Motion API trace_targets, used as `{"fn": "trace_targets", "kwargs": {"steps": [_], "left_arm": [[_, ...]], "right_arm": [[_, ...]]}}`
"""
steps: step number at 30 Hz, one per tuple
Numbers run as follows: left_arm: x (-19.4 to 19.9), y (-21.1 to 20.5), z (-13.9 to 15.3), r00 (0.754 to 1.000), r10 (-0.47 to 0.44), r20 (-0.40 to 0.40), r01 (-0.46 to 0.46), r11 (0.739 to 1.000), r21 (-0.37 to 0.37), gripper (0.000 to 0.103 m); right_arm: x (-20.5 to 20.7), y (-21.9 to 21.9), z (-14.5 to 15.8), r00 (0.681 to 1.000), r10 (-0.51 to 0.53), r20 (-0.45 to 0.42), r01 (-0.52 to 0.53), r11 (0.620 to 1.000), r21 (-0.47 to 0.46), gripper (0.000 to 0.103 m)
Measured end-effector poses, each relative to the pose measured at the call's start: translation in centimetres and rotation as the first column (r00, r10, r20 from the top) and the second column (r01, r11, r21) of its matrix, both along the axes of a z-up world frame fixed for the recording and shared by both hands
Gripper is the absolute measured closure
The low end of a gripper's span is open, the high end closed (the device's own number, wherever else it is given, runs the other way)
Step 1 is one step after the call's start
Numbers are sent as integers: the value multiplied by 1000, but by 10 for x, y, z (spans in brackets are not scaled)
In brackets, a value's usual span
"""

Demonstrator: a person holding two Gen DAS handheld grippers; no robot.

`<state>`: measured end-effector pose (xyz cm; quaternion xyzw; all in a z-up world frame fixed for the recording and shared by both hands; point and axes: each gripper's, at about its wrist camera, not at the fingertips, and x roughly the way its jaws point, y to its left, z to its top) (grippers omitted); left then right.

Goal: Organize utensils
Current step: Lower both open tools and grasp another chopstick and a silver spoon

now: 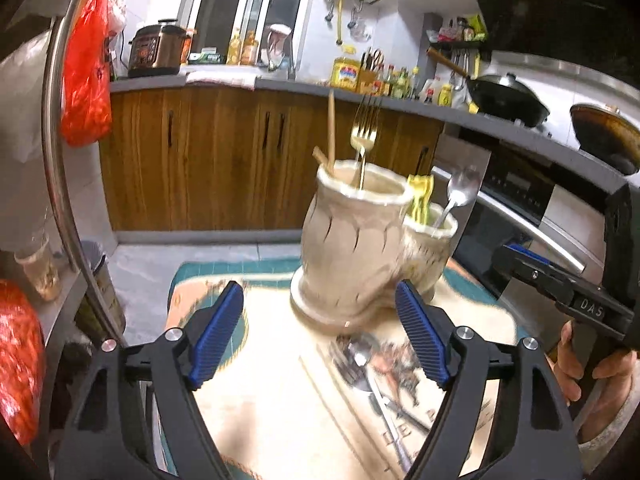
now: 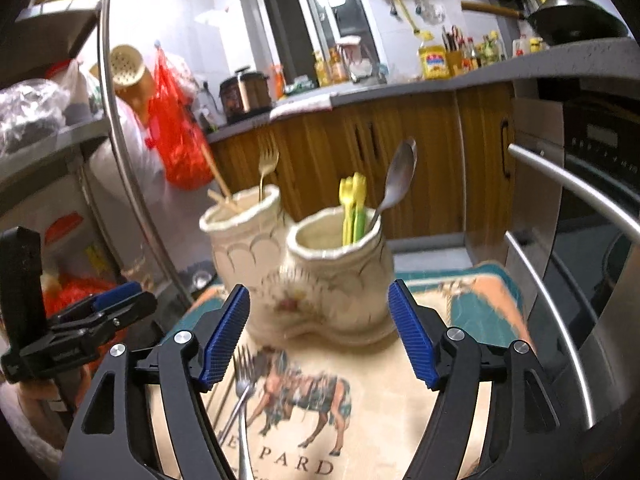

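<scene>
Broadly, left to right:
Shelf rack: a steel rack [image 2: 120, 128] stood at the far left, with a red plastic bag [image 2: 176, 128] hanging beside it.
Left gripper: the left gripper [image 1: 320, 336] hovered over the mat with its blue pads spread wide and nothing between them.
Loose spoon: a steel spoon [image 1: 368, 376] lay on the mat just ahead of the left gripper, blurred.
Loose forks: steel forks [image 2: 240, 392] lay on the mat beside the right gripper's left pad; how many could not be told.
Tall holder: a cream ceramic holder [image 2: 244, 236] held a gold fork [image 2: 266, 164] and wooden chopsticks [image 2: 218, 184], all upright or leaning.
Short holder: a lower ceramic pot [image 2: 340, 276], touching the tall one, held yellow-green plastic forks [image 2: 354, 208] and a steel spoon [image 2: 396, 180] leaning right.
Right gripper: the right gripper [image 2: 320, 332] sat just before the short pot, its pads apart and empty.
Writing: the mat [image 2: 384, 420] showed a horse picture and the letters "PARD"; "DAS" was readable on the right gripper's body in the left wrist view.
Surface: a printed cloth mat with a teal border, on a small table.
Room: a kitchen with wooden cabinets [image 1: 208, 152], a grey counter carrying a pressure cooker [image 1: 158, 48], oil bottles and a black wok [image 1: 508, 96]; a steel oven [image 2: 580, 240] stood at the right.
</scene>
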<state>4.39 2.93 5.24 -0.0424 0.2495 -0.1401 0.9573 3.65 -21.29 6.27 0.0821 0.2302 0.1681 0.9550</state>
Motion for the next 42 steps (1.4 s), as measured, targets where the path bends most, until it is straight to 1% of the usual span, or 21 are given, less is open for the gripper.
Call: {"fn": "trace_targets", "kwargs": {"steps": [4, 9, 10, 13, 15, 16, 17, 18, 20, 22, 26, 30, 32, 33, 34, 36, 39, 40, 42], "left_arm": [[3, 4, -22, 998, 40, -54, -39, 999, 24, 22], [12, 13, -48, 987, 81, -136, -75, 996, 52, 22], [16, 15, -51, 983, 77, -164, -71, 996, 46, 22], [19, 22, -55, 977, 85, -194, -83, 996, 17, 20], [21, 26, -58, 972, 90, -217, -91, 996, 5, 19], [23, 27, -59, 969, 90, -230, -91, 996, 5, 19], [24, 27, -60, 966, 93, -241, -93, 996, 13, 19], [25, 26, -62, 964, 97, -247, -93, 995, 27, 19], [25, 22, -62, 964, 98, -247, -86, 995, 57, 19], [23, 19, -61, 967, 95, -236, -78, 994, 81, 19], [22, 17, -60, 968, 84, -235, -66, 994, 82, 19], [22, 15, -60, 969, 78, -236, -60, 995, 81, 19], [21, 13, -60, 969, 72, -236, -53, 995, 84, 19], [22, 12, -61, 969, 68, -238, -48, 995, 88, 19], [22, 10, -61, 969, 64, -240, -43, 995, 91, 19], [22, 7, -62, 968, 59, -245, -36, 995, 98, 19], [22, 2, -65, 962, 49, -268, -20, 994, 110, 19], [23, 0, -66, 960, 43, -277, -12, 993, 113, 19], [22, -9, -71, 954, 20, -301, 22, 990, 137, 20]], "right_arm": [[6, 13, -17, 998, 42, -55, -44, 999, -32, 30], [13, 30, -35, 990, 81, -117, -90, 993, -73, 30], [15, 33, -38, 987, 91, -134, -101, 992, -74, 30], [19, 42, -46, 975, 124, -185, -140, 987, -76, 30], [21, 51, -49, 968, 142, -207, -164, 982, -91, 36], [23, 55, -51, 964, 150, -219, -175, 980, -99, 43], [24, 61, -53, 959, 161, -234, -190, 976, -106, 50], [25, 64, -55, 955, 169, -245, -200, 974, -109, 54], [27, 73, -59, 942, 193, -273, -230, 967, -111, 66], [27, 80, -61, 933, 214, -290, -254, 961, -110, 72], [28, 95, -67, 921, 224, -319, -283, 947, -150, 76], [37, 98, -74, 906, 205, -370, -276, 950, -149, 79], [41, 97, -80, 888, 214, -407, -284, 951, -120, 83], [42, 97, -80, 886, 217, -409, -284, 953, -109, 84], [43, 96, -80, 884, 224, -411, -287, 953, -97, 91], [43, 95, -81, 882, 224, -413, -280, 957, -79, 91], [43, 87, -80, 883, 229, -411, -264, 964, -30, 97], [43, 83, -79, 886, 223, -406, -254, 967, -23, 100], [42, 77, -76, 893, 219, -392, -242, 970, -10, 100]]}}
